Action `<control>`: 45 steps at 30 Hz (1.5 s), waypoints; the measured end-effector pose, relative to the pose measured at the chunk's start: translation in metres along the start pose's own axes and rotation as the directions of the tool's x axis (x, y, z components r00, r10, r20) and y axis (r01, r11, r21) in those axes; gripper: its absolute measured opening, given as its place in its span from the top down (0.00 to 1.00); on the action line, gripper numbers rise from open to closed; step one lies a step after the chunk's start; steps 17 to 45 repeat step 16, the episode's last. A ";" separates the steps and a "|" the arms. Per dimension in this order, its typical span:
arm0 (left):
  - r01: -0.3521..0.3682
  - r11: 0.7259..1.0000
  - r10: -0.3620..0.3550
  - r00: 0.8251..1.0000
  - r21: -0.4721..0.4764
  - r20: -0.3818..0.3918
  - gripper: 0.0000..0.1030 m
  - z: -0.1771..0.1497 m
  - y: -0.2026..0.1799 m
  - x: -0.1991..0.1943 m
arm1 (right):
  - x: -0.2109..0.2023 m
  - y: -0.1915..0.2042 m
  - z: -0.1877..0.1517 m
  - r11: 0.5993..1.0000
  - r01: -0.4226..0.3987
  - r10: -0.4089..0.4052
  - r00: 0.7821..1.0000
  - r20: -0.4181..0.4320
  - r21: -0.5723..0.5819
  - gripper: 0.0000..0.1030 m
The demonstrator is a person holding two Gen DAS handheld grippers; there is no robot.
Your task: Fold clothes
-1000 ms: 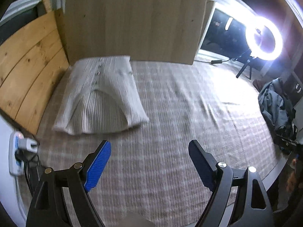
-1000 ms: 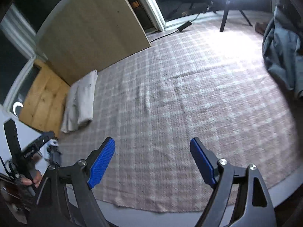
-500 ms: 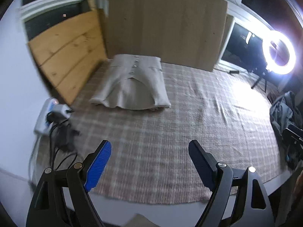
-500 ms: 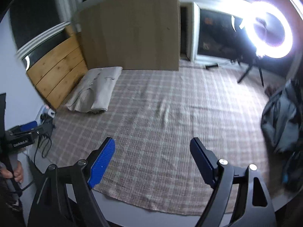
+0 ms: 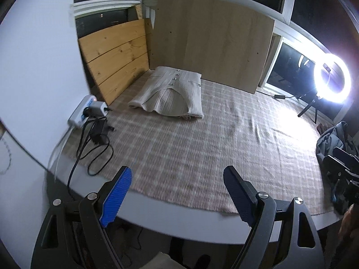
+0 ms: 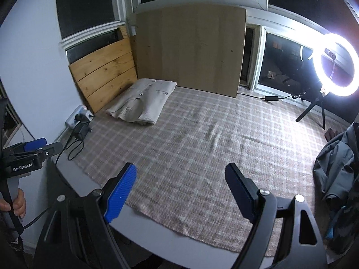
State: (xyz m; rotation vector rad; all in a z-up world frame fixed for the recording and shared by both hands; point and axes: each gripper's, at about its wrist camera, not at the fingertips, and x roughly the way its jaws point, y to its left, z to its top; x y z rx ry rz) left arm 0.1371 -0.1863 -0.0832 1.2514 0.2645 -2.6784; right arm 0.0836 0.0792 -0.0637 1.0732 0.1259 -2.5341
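Lettering "GenRobot.AI" marks the left tool [image 6: 42, 148] body.

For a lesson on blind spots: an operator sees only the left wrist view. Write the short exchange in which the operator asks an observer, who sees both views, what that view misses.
Operator: I see only a dark edge of the right gripper. Is it holding anything?
Observer: No. The right gripper is open above the checked cloth, with nothing between its fingers.
Operator: How does my own gripper look from outside?
Observer: The left gripper is at the left edge, over the corner of the cloth, and a hand grips its handle from below.
Operator: Is that grey jacket folded?
Observer: No. The right wrist view shows the grey jacket crumpled in a heap.
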 end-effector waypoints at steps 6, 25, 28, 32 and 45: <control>-0.006 1.000 0.006 1.000 -0.009 0.014 0.19 -0.015 -0.006 -0.018 | -0.017 -0.006 -0.012 1.000 -0.005 0.005 1.000 0.004 -0.009 0.21; -0.023 1.000 0.024 0.998 -0.014 0.060 0.19 -0.032 -0.013 -0.042 | -0.033 -0.003 -0.021 0.999 -0.008 0.009 1.000 0.021 -0.044 0.21; -0.023 1.000 0.024 0.998 -0.014 0.060 0.19 -0.032 -0.013 -0.042 | -0.033 -0.003 -0.021 0.999 -0.008 0.009 1.000 0.021 -0.044 0.21; -0.023 1.000 0.024 0.998 -0.014 0.060 0.19 -0.032 -0.013 -0.042 | -0.033 -0.003 -0.021 0.999 -0.008 0.009 1.000 0.021 -0.044 0.21; -0.023 1.000 0.024 0.998 -0.014 0.060 0.19 -0.032 -0.013 -0.042 | -0.033 -0.003 -0.021 0.999 -0.008 0.009 1.000 0.021 -0.044 0.21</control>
